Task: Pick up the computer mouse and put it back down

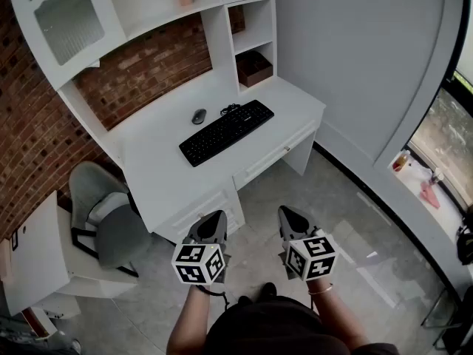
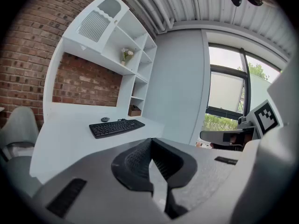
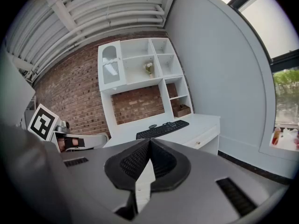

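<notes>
A small dark computer mouse (image 1: 199, 116) lies on the white desk (image 1: 166, 168), just left of the black keyboard (image 1: 226, 132). The mouse (image 2: 105, 119) also shows far off in the left gripper view, and as a dark speck (image 3: 152, 126) in the right gripper view. Both grippers hang over the floor in front of the desk, well short of the mouse. My left gripper (image 1: 212, 225) has its jaws shut with nothing between them. My right gripper (image 1: 291, 221) is shut too, tips meeting, and empty.
A grey chair (image 1: 111, 217) stands left of the desk, beside a low white unit (image 1: 33, 261). Shelves (image 1: 247, 28) rise behind the desk against a brick wall; one holds a brown box (image 1: 254, 68). A grey wall and a window (image 1: 451, 135) lie to the right.
</notes>
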`<state>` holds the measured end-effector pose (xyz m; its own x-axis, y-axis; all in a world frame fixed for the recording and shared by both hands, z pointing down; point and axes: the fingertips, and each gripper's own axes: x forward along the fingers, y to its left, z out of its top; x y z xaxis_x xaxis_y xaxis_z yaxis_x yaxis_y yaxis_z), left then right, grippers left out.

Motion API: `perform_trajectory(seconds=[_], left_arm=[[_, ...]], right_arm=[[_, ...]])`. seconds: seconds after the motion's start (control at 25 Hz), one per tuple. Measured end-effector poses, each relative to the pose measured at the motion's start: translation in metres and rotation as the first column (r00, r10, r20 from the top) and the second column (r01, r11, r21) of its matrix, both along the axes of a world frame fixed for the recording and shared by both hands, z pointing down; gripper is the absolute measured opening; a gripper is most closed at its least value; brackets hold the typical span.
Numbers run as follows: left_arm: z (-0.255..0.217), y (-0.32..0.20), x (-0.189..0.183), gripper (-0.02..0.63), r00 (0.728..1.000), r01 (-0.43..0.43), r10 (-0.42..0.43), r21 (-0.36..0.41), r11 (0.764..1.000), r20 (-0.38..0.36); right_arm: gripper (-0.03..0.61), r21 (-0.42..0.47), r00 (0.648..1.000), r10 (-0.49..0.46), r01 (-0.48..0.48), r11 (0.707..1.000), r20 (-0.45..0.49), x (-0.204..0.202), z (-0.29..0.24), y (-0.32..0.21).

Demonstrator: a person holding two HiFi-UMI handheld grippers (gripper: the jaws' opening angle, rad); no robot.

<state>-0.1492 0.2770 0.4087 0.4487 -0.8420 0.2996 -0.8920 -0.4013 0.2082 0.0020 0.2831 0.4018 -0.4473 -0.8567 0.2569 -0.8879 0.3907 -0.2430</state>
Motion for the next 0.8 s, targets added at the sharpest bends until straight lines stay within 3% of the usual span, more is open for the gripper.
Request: perform_trajectory(seconds=[0.32,0.8], left_arm=[[-0.006,-0.006,0.011,0.009,0.998,0.04,-0.041,0.023,0.999,0.039],[-0.012,-0.017,-0.001,0.027,0.993,0.107,-0.108,0.017,0.994,0.049]], right_arm=[[0.005,0.0,1.0,-0.01,0.01,1.0,-0.01,0.017,0.0,-0.002],[0.005,-0.011,0.999,-0.037,0.037,0.999,0.01,0.024,0.002,-0.009]])
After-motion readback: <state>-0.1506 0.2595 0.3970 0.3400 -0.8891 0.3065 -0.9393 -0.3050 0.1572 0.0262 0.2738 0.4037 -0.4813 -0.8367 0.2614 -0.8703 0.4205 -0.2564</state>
